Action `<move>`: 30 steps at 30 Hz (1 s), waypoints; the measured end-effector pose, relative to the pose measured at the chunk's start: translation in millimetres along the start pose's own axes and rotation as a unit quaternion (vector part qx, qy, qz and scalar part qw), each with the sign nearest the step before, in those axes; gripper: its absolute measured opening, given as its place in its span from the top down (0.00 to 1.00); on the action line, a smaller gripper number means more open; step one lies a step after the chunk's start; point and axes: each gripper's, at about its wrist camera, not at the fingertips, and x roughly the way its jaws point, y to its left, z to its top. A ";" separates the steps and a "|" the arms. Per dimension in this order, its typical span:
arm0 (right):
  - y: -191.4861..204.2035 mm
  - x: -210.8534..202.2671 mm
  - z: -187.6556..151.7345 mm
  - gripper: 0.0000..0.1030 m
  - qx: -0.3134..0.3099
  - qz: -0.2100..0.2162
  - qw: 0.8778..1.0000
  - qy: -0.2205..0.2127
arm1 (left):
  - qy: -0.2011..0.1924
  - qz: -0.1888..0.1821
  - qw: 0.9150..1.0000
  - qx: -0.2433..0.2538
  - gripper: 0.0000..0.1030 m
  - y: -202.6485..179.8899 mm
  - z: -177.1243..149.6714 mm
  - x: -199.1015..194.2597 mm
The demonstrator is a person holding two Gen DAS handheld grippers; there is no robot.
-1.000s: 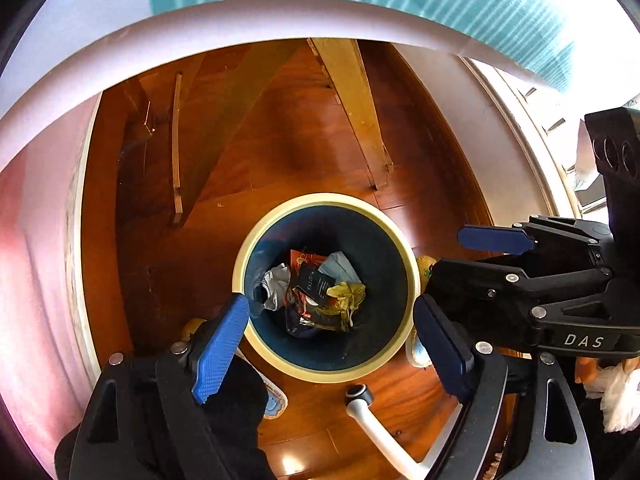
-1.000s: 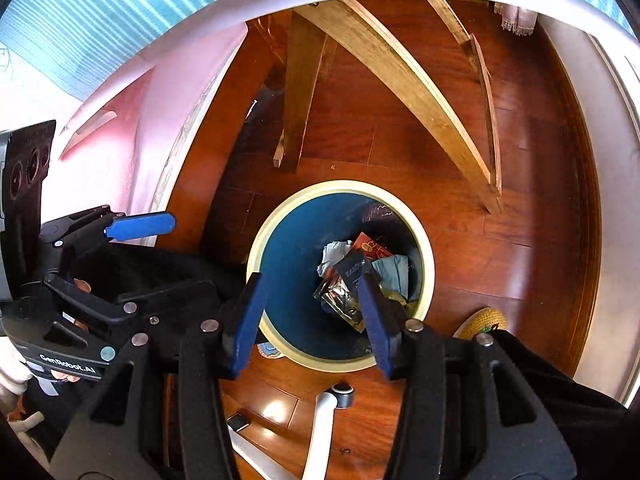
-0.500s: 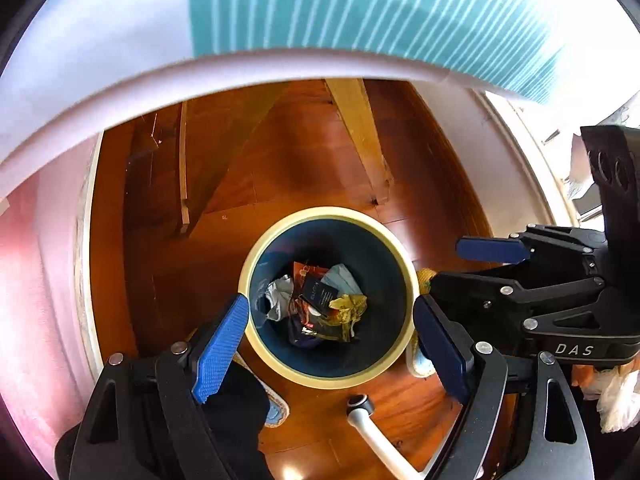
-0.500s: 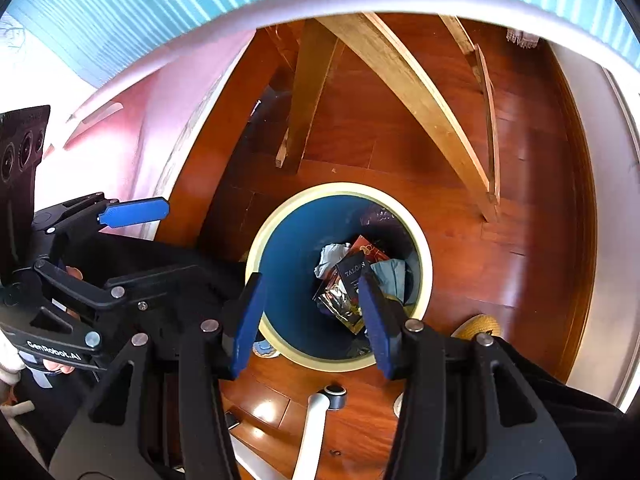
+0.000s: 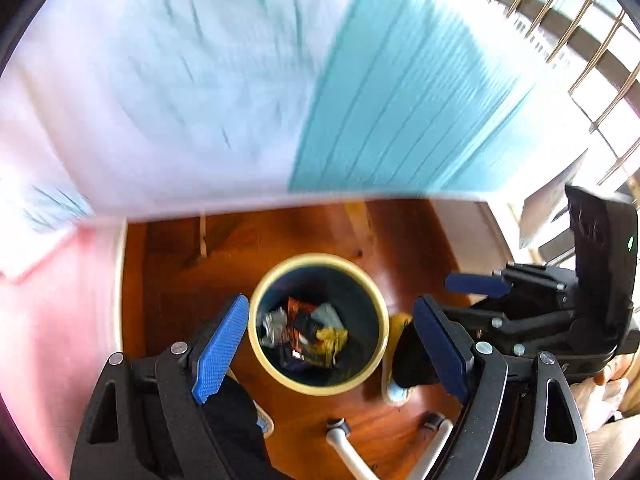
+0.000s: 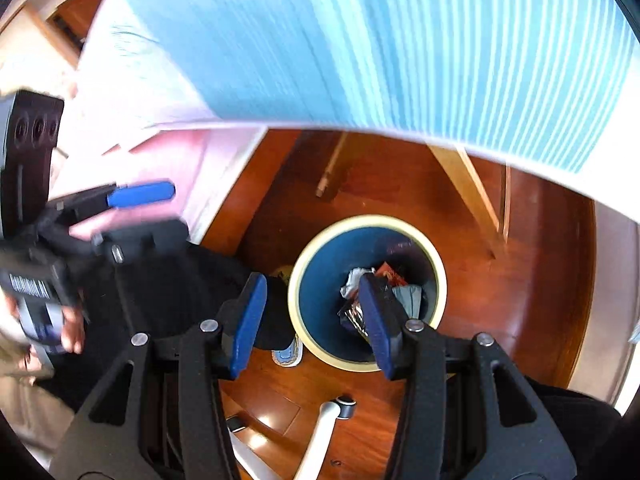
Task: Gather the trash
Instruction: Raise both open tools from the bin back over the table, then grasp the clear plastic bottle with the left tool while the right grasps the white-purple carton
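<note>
On the wooden floor (image 5: 168,280), your round cream-rimmed dark-blue bin (image 5: 318,322) holds crumpled wrappers (image 5: 308,330).
Above that bin, your left gripper (image 5: 332,344) gapes wide; your right gripper (image 6: 314,318) stands half-open; both empty.

Bin seen from above

The right gripper (image 6: 310,320), jaws apart and empty, hangs above the blue bin (image 6: 320,292) holding crumpled trash (image 6: 394,288).
</note>
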 end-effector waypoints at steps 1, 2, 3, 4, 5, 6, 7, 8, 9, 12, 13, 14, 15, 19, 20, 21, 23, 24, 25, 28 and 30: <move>5.0 -9.6 2.2 0.56 -0.012 0.000 1.000 -0.007 | -0.012 0.001 1.000 0.003 0.17 -1.2 4.0 -12.4; 10.6 -19.4 5.5 0.56 -0.021 0.000 1.000 -0.014 | -0.024 0.001 1.000 0.007 0.17 -2.4 8.5 -24.8; 14.5 -28.9 8.9 0.56 -0.028 -0.002 0.999 -0.023 | -0.034 0.002 0.999 0.011 0.17 -3.6 13.4 -36.9; 18.1 -38.5 12.9 0.56 -0.036 -0.004 0.999 -0.031 | -0.040 0.002 0.999 0.013 0.17 -4.6 19.0 -48.3; 21.4 -48.9 17.7 0.56 -0.043 -0.005 0.998 -0.041 | -0.043 -0.001 0.999 0.012 0.17 -5.7 24.1 -58.9; 24.5 -60.0 23.4 0.56 -0.050 -0.008 0.997 -0.051 | -0.046 -0.005 0.999 0.010 0.17 -6.1 30.8 -68.2; 27.3 -71.4 30.0 0.56 -0.056 -0.010 0.997 -0.061 | -0.047 -0.007 0.999 0.009 0.17 -7.2 38.5 -78.1; 29.0 -82.2 36.9 0.56 -0.061 -0.013 0.996 -0.070 | -0.048 -0.005 0.999 0.008 0.17 -8.6 48.4 -87.6; 30.1 -93.8 44.9 0.56 -0.064 -0.016 0.995 -0.080 | -0.053 -0.002 0.999 0.006 0.17 -9.5 57.3 -96.0; 30.6 -127.7 71.2 0.56 -0.068 -0.028 0.992 -0.107 | -0.074 0.001 0.997 0.010 0.17 -15.5 87.4 -125.0; 28.9 -140.5 82.1 0.56 -0.067 -0.033 0.990 -0.118 | -0.081 0.002 0.997 0.014 0.17 -18.5 98.1 -133.0; 26.2 -151.7 92.8 0.56 -0.065 -0.035 0.989 -0.125 | -0.086 0.004 0.996 0.019 0.17 -22.0 109.9 -142.2; 23.3 -162.1 104.1 0.56 -0.062 -0.037 0.989 -0.132 | -0.090 0.006 0.996 0.025 0.17 -25.8 121.5 -148.5; 6.6 -199.7 155.3 0.56 -0.048 -0.064 0.985 -0.155 | -0.095 0.011 0.994 0.045 0.17 -43.4 176.8 -168.9; 1.0 -208.0 167.8 0.56 -0.044 -0.073 0.983 -0.162 | -0.098 0.013 0.994 0.050 0.17 -47.9 191.9 -172.0; -4.7 -215.0 180.9 0.56 -0.041 -0.079 0.982 -0.166 | -0.103 0.017 0.993 0.055 0.17 -53.4 208.9 -175.6; -24.5 -227.7 210.3 0.56 -0.031 -0.093 0.980 -0.172 | -0.105 0.026 0.992 0.060 0.17 -62.9 240.3 -177.5; -33.3 -231.3 223.5 0.56 -0.024 -0.100 0.979 -0.174 | -0.101 0.026 0.993 0.059 0.17 -66.8 257.3 -175.1; -43.1 -233.0 237.4 0.56 -0.015 -0.105 0.979 -0.174 | -0.097 0.024 0.993 0.058 0.17 -70.1 274.3 -171.2; -82.7 -237.3 275.6 0.56 0.018 -0.124 0.977 -0.171 | -0.096 0.039 0.993 0.060 0.17 -80.1 324.8 -151.4; -114.2 -237.5 303.3 0.54 0.051 -0.135 0.975 -0.167 | -0.097 0.059 0.991 0.065 0.17 -85.3 359.3 -130.3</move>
